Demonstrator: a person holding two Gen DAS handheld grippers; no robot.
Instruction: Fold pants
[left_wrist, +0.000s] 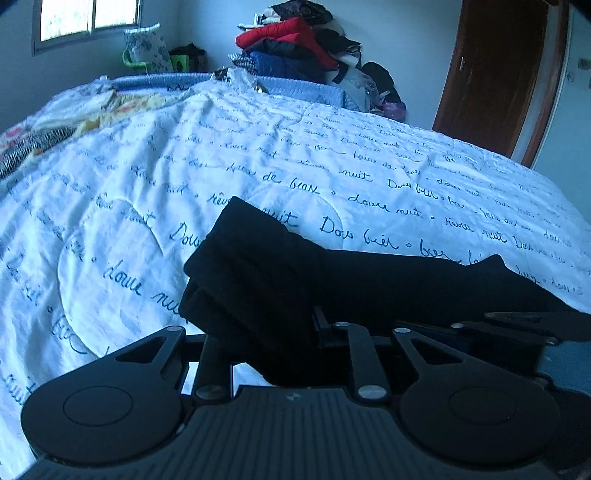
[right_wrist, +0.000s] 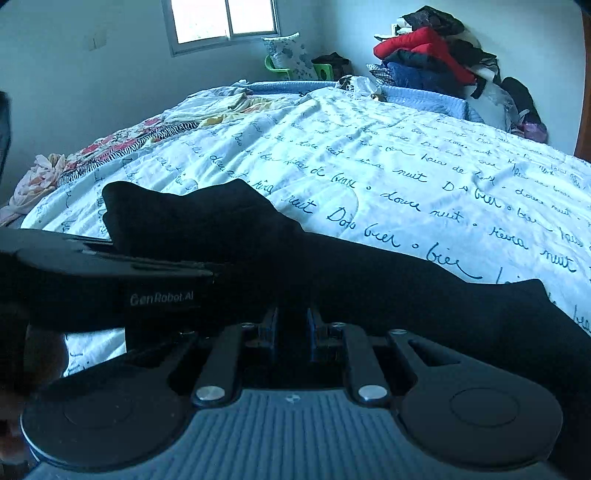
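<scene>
Right tool (right_wrist: 291, 325) clamped narrow on folded black fabric pants (right_wrist: 207, 218), left tool (left_wrist: 280, 332) gripping the same pants, near edge of white script-printed quilted bed (left_wrist: 332, 147).

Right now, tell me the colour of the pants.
Plain black pants, clearest in the right wrist view.

Home bedroom. Bed (right_wrist: 369, 155) under script-printed quilt (left_wrist: 221, 155); clothes pile (right_wrist: 428, 51) against far wall; window (right_wrist: 225, 22); wooden door (left_wrist: 495, 70); pillow (right_wrist: 288, 51).
</scene>
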